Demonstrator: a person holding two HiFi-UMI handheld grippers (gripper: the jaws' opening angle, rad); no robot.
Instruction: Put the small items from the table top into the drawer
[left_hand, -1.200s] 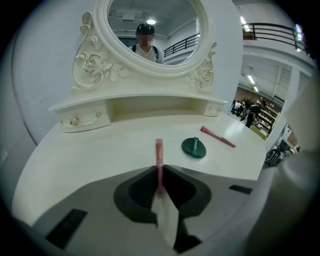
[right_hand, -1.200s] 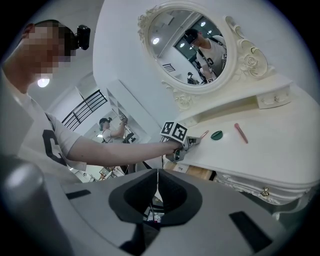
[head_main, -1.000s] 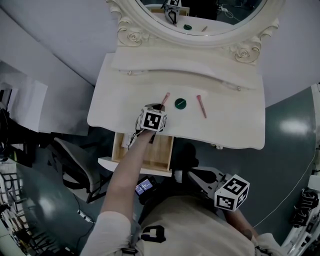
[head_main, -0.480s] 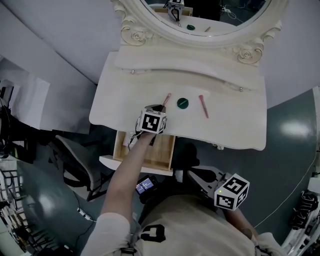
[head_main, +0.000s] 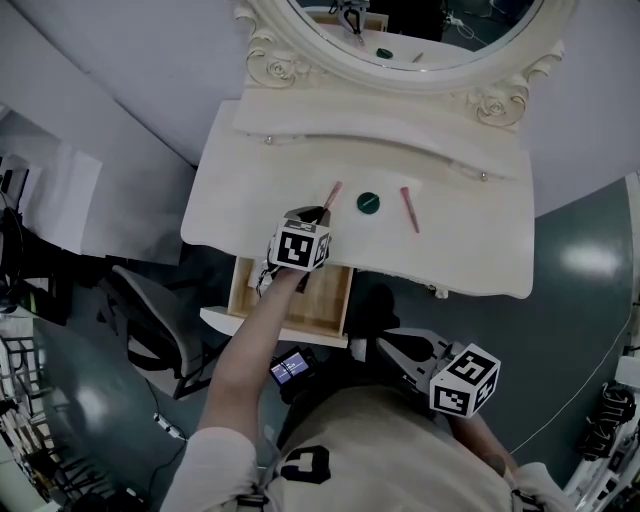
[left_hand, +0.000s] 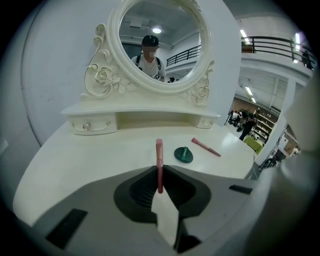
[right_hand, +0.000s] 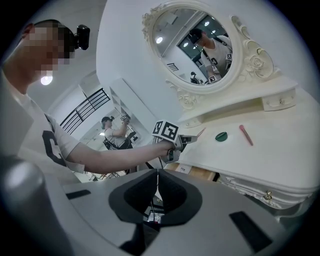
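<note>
My left gripper (head_main: 318, 212) is shut on a pink stick (head_main: 332, 192), which juts forward from the jaws a little above the white vanity top (head_main: 460, 255). The left gripper view shows the pink stick (left_hand: 159, 165) upright between the pads. A green round lid (head_main: 368, 203) and a second pink stick (head_main: 410, 209) lie on the top to its right. Under the front edge a wooden drawer (head_main: 292, 298) stands open, below my left arm. My right gripper (head_main: 385, 346) hangs shut and empty, low near my body, right of the drawer.
An oval mirror (head_main: 400, 35) in a carved frame stands at the back, above a raised shelf with small knobs (head_main: 268, 141). A grey chair (head_main: 150, 315) stands left of the drawer. A small lit screen (head_main: 290, 369) sits just below the drawer's front.
My left gripper has risen a little with the pink stick in it. The right gripper has not moved.
</note>
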